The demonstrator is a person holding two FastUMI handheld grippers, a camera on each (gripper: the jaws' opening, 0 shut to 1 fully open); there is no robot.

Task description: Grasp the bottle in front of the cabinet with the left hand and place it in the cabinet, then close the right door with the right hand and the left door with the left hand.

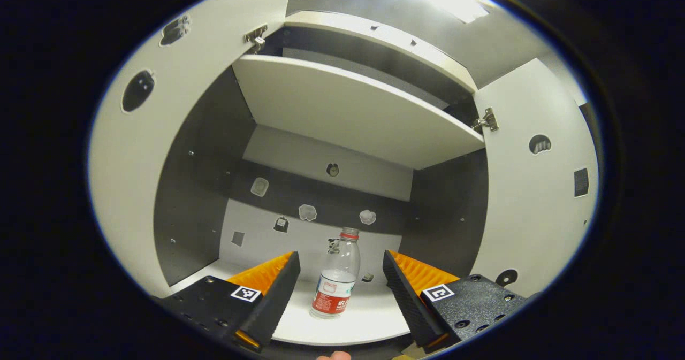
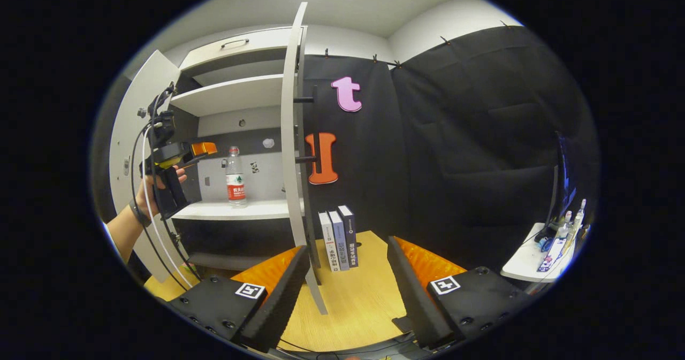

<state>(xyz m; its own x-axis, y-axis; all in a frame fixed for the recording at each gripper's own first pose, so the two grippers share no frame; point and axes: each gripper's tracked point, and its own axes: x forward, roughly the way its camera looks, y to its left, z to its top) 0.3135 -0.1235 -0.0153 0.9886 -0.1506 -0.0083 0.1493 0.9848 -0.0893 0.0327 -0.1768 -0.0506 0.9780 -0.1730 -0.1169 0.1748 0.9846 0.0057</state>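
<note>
Bottle (image 1: 336,280) clear, red-capped, red-labelled, upright in cabinet (image 1: 342,325), left gripper (image 1: 341,280) and right gripper (image 2: 348,280) agape.

You have one bottle (image 2: 235,175) standing in the cabinet (image 2: 235,92), and two cabinet doors, the left door (image 2: 140,151) and the right door (image 2: 291,135), both open. Three books (image 2: 338,239) stand side by side on the wooden table (image 2: 353,306). You hold two grippers: the left gripper (image 2: 206,148) and the right gripper (image 2: 348,274).

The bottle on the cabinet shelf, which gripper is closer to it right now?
Left. The left gripper sits open just before the bottle; the right gripper hangs well back outside the cabinet.
</note>
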